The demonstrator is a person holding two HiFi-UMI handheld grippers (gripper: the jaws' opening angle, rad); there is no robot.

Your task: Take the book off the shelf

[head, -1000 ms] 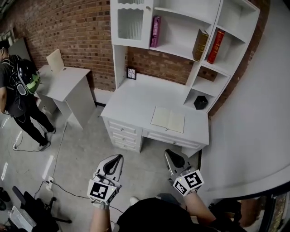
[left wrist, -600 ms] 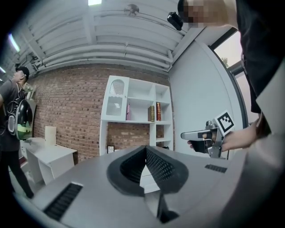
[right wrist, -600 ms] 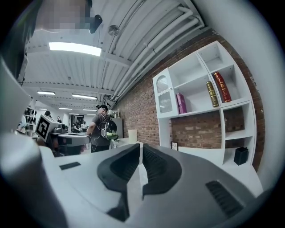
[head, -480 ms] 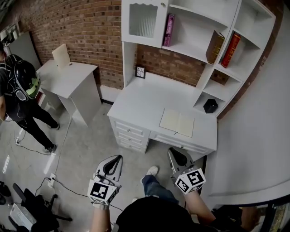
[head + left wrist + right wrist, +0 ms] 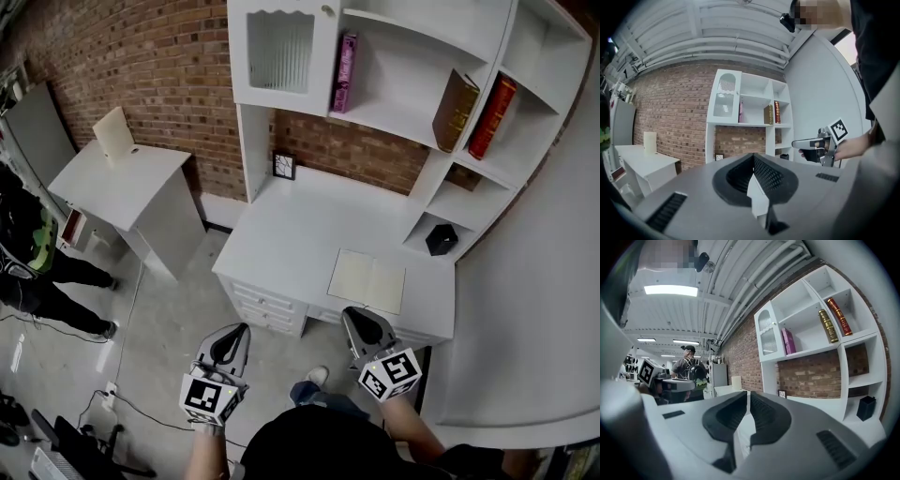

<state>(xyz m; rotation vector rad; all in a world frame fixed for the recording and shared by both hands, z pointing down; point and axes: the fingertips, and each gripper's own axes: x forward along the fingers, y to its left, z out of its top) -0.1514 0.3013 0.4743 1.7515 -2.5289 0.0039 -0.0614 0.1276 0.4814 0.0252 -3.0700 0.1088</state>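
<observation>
Before the desk point(image 5: 300, 225), left gripper point(image 5: 240, 329) and right gripper point(image 5: 352, 315) pointing forward, both closed

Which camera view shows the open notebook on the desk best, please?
The head view: the open notebook lies fully visible, flat on the desk. Neither gripper view shows it.

Grey left gripper point(image 5: 238, 331), right gripper point(image 5: 352, 315); black top point(image 5: 328, 448)

You're seeing three on the white shelf point(image 5: 389, 111) — a pink book point(image 5: 345, 73) standing upright, a brown book point(image 5: 455, 111) leaning on the divider point(image 5: 469, 98), a red book point(image 5: 491, 117) leaning just past it.
</observation>
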